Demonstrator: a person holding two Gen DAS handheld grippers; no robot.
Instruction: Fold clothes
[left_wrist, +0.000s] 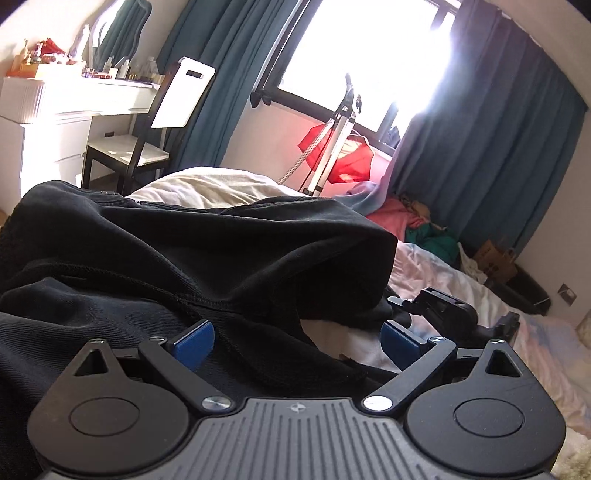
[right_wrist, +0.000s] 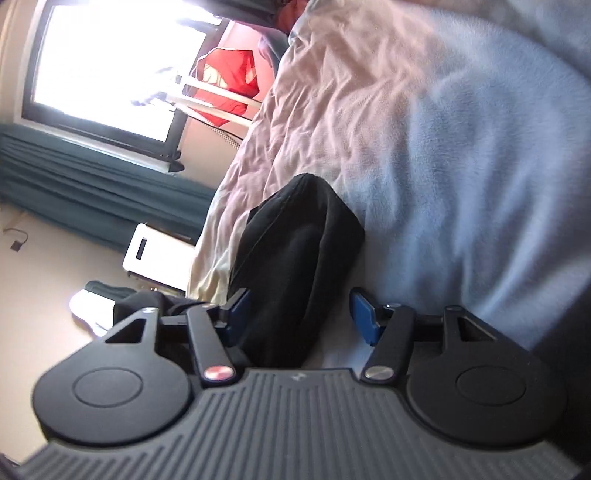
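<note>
Left wrist view: the left gripper (left_wrist: 297, 341) sat low over the bed (left_wrist: 461, 280), blue pads spread wide with nothing pinched between them. The black garment (left_wrist: 192, 251) lay bunched on the bed straight ahead, a stitched hem edge running across just in front of the left pad and a raised fold humped beyond it. Part of the other gripper showed at the right, near the garment's edge. Clutter further back — a pile of coloured clothes (left_wrist: 417, 225) by the curtain (left_wrist: 491, 147), a tripod (left_wrist: 332, 144), a chair (left_wrist: 125, 147).

Right wrist view: camera rolled sideways, somewhat blurred. The right gripper (right_wrist: 301, 317) was spread open too, a thick end of the same black garment reaching in between the pads, close against the left one — not clamped. Pale bed cover filled the rest.

Judged step: lining up both grippers on the garment edge, before any fold was made. Next move likely called for closing each gripper on a single hem layer, then lifting together; grabbing the whole bunch could drag the lump instead of folding it.
</note>
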